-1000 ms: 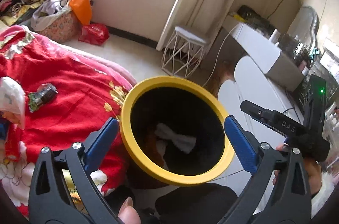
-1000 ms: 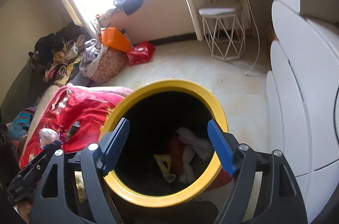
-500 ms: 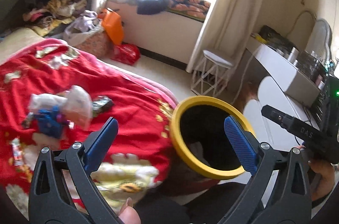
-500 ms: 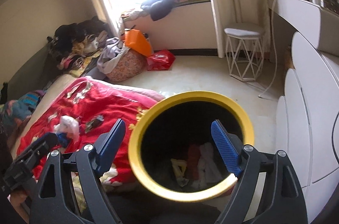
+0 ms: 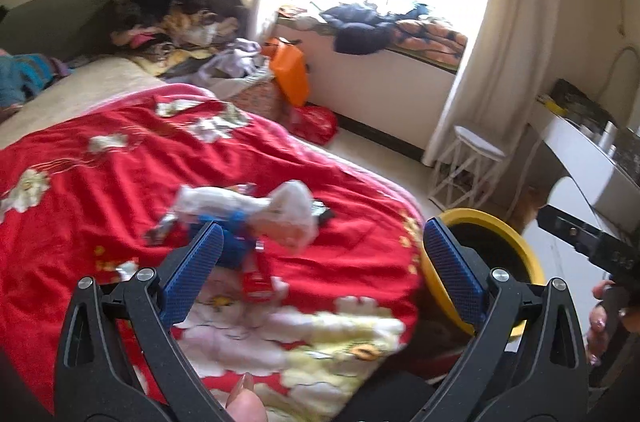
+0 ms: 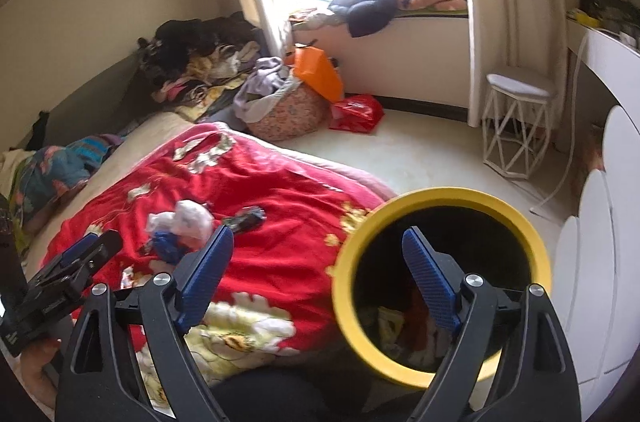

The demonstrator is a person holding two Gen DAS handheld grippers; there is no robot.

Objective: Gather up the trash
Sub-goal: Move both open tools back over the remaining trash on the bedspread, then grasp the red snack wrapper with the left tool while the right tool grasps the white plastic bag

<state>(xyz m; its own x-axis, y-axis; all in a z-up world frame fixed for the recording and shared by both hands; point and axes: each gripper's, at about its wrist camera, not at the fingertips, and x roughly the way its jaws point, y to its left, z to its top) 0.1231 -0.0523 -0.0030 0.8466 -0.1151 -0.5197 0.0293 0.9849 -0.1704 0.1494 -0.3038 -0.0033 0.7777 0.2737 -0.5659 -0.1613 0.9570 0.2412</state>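
Observation:
A yellow-rimmed black bin [image 6: 440, 286] stands beside the bed, with crumpled trash inside; it also shows at the right of the left wrist view [image 5: 500, 262]. On the red blanket [image 5: 100, 190] lies a heap of trash: a white plastic bag [image 5: 276, 206], a blue wrapper [image 5: 236, 246], a small red packet [image 5: 256, 282] and a dark wrapper [image 6: 244, 218]. My left gripper [image 5: 320, 262] is open and empty, just short of the heap. My right gripper [image 6: 316, 274] is open and empty, straddling the bin's left rim.
A white wire stool [image 6: 516, 126] stands by the curtain. White rounded cabinets [image 6: 600, 242] line the right side. A basket of clothes [image 6: 280, 102], an orange bag [image 6: 320, 70] and a red bag [image 6: 356, 110] sit on the floor under the window.
Both grippers have swung left, away from above the bin toward the bed. The trash heap on the blanket has come into the left gripper's view.

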